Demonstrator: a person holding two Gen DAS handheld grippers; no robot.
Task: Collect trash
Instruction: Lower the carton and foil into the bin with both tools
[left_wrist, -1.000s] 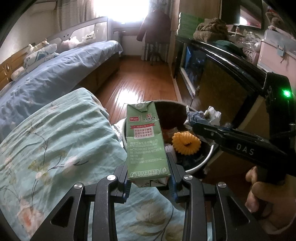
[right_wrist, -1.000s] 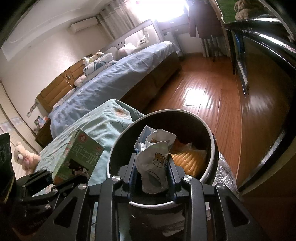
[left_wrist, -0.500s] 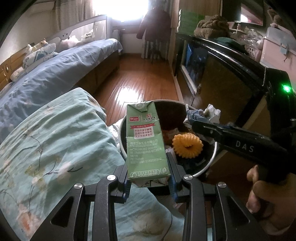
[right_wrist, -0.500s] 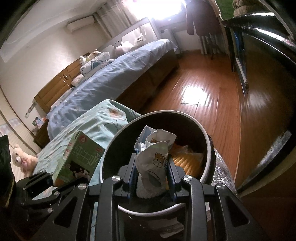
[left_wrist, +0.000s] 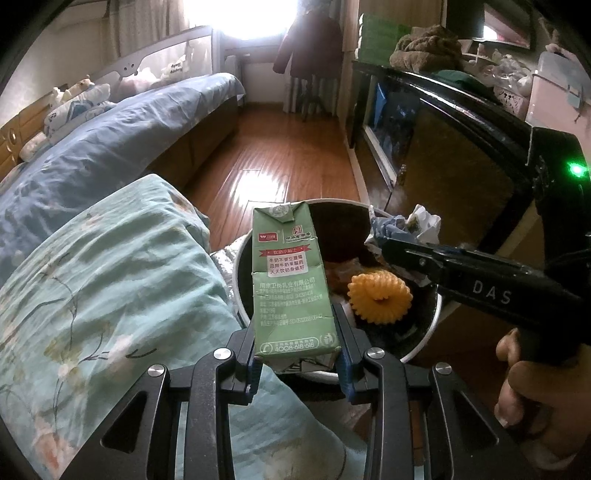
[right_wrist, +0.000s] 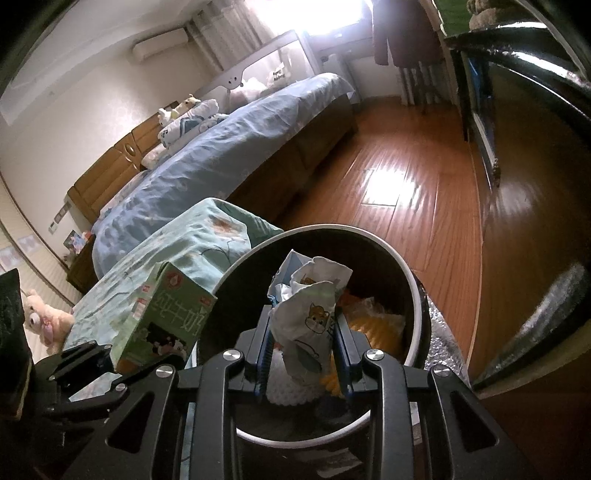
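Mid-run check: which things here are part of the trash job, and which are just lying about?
Job:
- green milk carton, in left gripper
- crumpled wrapper, in right gripper
- trash bin

Lying about:
- floral quilt
- pink teddy
- bed

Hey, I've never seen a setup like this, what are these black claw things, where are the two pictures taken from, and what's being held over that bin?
There is no robot here. A person carries two hand-held grabbers, each with two fingers and a small wide-angle camera looking forward along them, so each picture is a grabber's own view.

In the left camera's view, the left gripper is clamped on a green milk carton. The right gripper reaches in from the side, with the person's hand on its handle.

In the right camera's view, the right gripper is clamped on a crumpled paper wrapper with a cartoon animal printed on it. The carton shows at the left.

Both are held above a round trash bin that stands on a wooden floor beside a bed. A yellow ridged item already lies inside the bin.
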